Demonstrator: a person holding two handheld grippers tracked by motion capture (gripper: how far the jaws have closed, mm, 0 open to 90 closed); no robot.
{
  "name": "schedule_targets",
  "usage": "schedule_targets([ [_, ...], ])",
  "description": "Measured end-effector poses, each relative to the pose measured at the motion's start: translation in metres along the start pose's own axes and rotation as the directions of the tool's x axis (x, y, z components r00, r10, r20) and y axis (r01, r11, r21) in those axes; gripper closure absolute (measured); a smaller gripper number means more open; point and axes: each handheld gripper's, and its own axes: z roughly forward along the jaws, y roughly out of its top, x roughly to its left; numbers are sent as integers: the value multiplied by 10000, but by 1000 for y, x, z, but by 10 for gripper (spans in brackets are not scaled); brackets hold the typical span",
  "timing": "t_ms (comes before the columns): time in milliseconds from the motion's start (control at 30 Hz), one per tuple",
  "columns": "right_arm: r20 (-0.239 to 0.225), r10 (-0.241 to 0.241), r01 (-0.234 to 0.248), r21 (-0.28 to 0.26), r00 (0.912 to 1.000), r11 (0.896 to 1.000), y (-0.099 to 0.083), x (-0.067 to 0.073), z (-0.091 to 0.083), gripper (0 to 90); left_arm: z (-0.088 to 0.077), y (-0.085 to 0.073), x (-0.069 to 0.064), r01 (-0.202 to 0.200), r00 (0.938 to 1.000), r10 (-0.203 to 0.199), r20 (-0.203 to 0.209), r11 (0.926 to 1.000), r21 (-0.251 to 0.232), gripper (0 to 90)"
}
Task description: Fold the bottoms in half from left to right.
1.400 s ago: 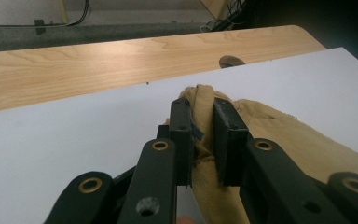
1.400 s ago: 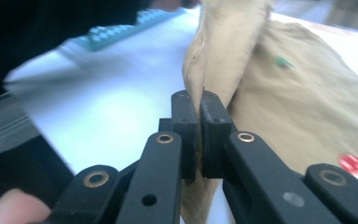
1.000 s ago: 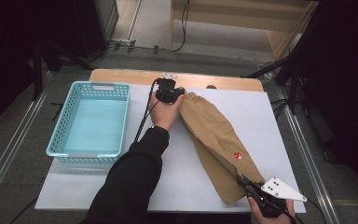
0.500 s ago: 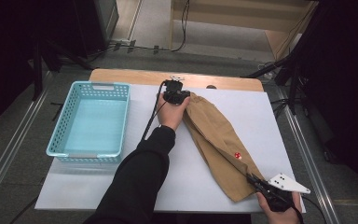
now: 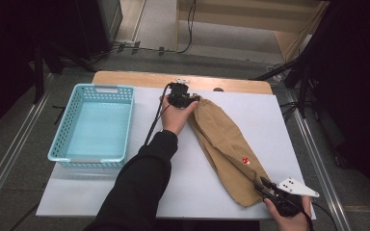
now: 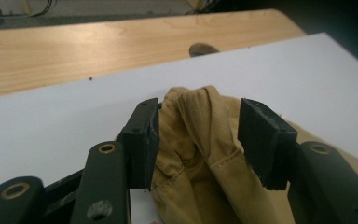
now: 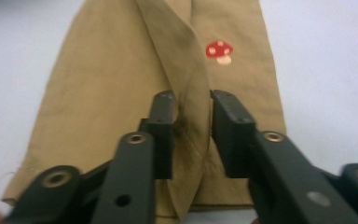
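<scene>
A tan folded garment [image 5: 221,139] with a small red mushroom emblem [image 5: 245,160] lies slantwise on the white board [image 5: 101,192]. At the garment's far end is my left gripper [image 5: 192,100]. Its jaws have just been opening and stand apart around the bunched cloth [image 6: 200,140], which no longer looks pinched. My right gripper [image 5: 261,184] is at the near end. Its jaws have also just been opening, and a raised fold of the garment [image 7: 121,70] runs loosely between the pads, below the emblem [image 7: 219,49].
A light blue plastic basket [image 5: 60,139] stands at the left of the board. Bare wooden tabletop [image 5: 139,78] shows beyond the board's far edge. White board lies free between the basket and the garment and to the garment's right.
Both grippers' jaws have spread apart around the cloth. The right gripper has shifted slightly right and lower, and the garment's near end now rests flat on the board.
</scene>
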Motion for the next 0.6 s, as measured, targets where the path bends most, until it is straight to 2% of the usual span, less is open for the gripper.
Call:
schedule_targets([
  [67,133,-165,167,-126,9998,9998,1,0,-2,624,-8,0,3,-34,10000,35,51,9997,-228,476],
  [133,191,-135,139,-242,9997,9996,3,0,-4,623,-14,0,5,-28,9999,33,133,9993,-373,480],
  [167,227,-127,133,-257,9997,9996,3,0,-4,630,-18,-1,7,-44,9996,56,264,9990,-437,522],
  [200,238,-149,156,-268,9996,9995,3,0,-4,670,-21,-3,8,-38,9993,55,371,9989,-472,609],
  [233,167,-146,150,-214,9998,9997,4,-1,-5,702,-23,-6,9,-57,9991,77,415,9988,-494,652],
  [267,143,-188,190,-136,9997,9997,5,-2,-4,761,-24,-8,9,-122,9986,145,518,9989,-444,763],
  [333,112,-148,148,-27,9998,9999,6,-3,-5,842,-23,-12,6,-490,9975,490,503,9988,-23,892],
  [367,118,-165,165,-8,9998,9999,6,-4,-5,862,-21,-16,3,-740,9961,726,505,9969,264,895],
  [467,190,-95,94,51,9998,9999,7,-5,-6,872,-16,-22,-3,-1139,9924,1107,537,9916,616,897],
  [600,263,84,-83,-24,9996,10000,7,-7,-8,872,-7,-27,-11,-1113,9910,1055,827,9914,685,897],
])
